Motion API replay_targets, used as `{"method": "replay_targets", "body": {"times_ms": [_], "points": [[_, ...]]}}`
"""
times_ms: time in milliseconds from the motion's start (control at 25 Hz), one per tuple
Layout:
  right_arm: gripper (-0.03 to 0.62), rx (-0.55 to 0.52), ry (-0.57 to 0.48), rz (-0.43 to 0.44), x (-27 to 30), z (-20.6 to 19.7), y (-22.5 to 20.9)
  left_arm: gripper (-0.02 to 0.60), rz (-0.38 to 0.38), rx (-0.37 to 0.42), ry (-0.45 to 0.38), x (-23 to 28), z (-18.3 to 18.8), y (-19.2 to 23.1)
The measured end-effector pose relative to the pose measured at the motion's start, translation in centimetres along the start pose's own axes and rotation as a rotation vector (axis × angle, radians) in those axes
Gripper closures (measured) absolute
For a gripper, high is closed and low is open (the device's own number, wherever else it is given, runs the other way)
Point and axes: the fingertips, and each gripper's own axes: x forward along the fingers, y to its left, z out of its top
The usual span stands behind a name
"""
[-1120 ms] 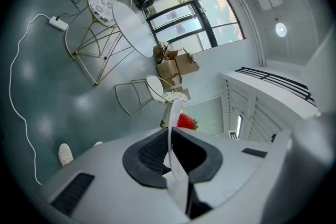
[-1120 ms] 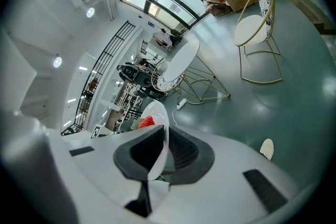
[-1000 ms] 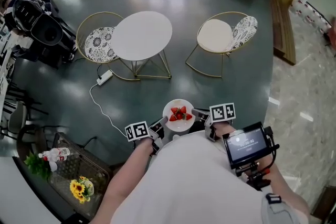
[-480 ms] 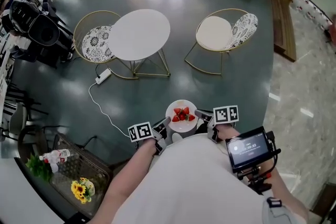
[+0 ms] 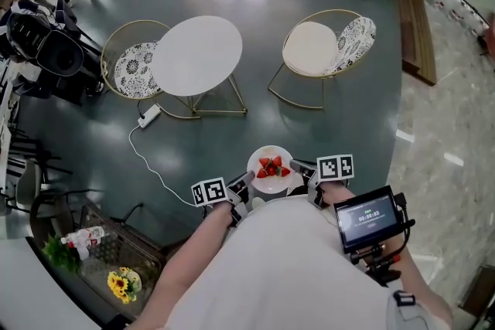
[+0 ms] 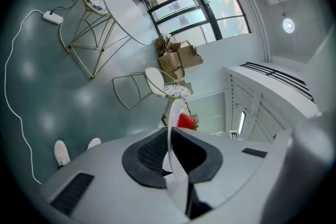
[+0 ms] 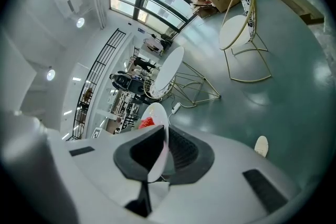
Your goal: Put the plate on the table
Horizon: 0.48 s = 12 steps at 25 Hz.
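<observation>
Not much has moved since a moment ago: the plate has drifted a tiny bit to the right in your head view, and the round worktop has slid a bit to the left.

Your left gripper (image 6: 169, 144) has its fingers pinched tight on the thin rim of the plate (image 5: 271, 171). Your right gripper (image 7: 161, 144) has its fingers pinched on the rim at the other side. So both of them are holding the plate, one on each side.

Red strawberries (image 5: 270, 166) lie on the plate. It looks flat and steady. It hangs in the air just in front of your body, over the dark green floor (image 5: 186, 158).

The worktop (image 5: 197, 56) is well apart from the plate, ahead of you and to the left. Its white top looks bare. One chair (image 5: 309, 48) stands to its right and another chair (image 5: 136, 67) is tucked in at its left.

Picking up looks done. I think you are in the carrying part now. What is left is to walk to the worktop, lower the plate onto it, and let go.
</observation>
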Motion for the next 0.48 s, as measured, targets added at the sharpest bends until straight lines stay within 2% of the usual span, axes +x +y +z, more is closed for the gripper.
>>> {"method": "replay_targets", "body": {"times_ms": [480], "points": [[0.566, -0.06, 0.044, 0.064, 1.4, 6.2, -0.2, 0.563, 0.038, 0.026, -0.088, 2.2, 4.6, -1.9]]}}
